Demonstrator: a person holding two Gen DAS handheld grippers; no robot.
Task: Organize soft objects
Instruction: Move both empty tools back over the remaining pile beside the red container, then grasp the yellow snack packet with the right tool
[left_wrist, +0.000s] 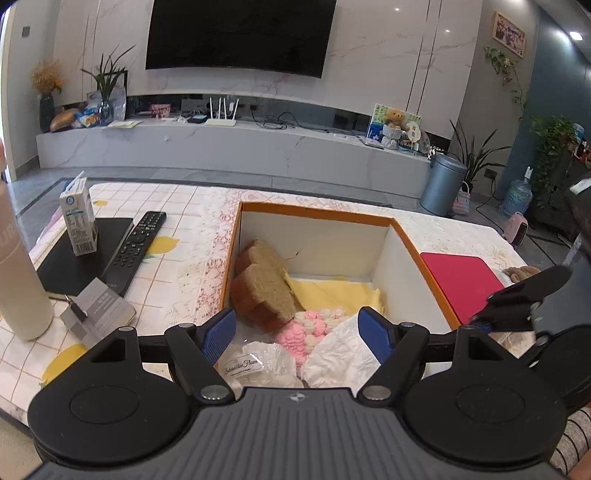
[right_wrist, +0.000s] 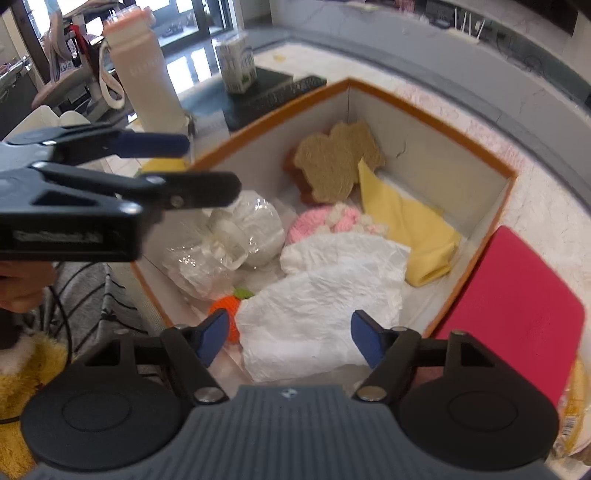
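Note:
An orange-rimmed white box (left_wrist: 406, 266) (right_wrist: 428, 122) holds soft things. Inside are a brown bread-shaped plush (left_wrist: 266, 291) (right_wrist: 336, 162), a yellow cloth (left_wrist: 332, 291) (right_wrist: 410, 225) and a pink and white knitted piece (left_wrist: 310, 328) (right_wrist: 314, 221). A crumpled white sheet (right_wrist: 314, 306), a clear-wrapped white bundle (right_wrist: 236, 236) and an orange knitted carrot (right_wrist: 225, 314) lie there too. My left gripper (left_wrist: 297, 332) (right_wrist: 207, 168) hangs open over the box's near edge, holding nothing. My right gripper (right_wrist: 289, 334) stands open above the white sheet, its pads clear of it.
A red pad (left_wrist: 461, 284) (right_wrist: 517, 314) lies right of the box. To the left are a remote (left_wrist: 136, 247), a milk carton (left_wrist: 77, 221) on a black book, and a tall white bottle (left_wrist: 18, 273) (right_wrist: 144, 74). A yellow plush (right_wrist: 14, 387) sits off the table.

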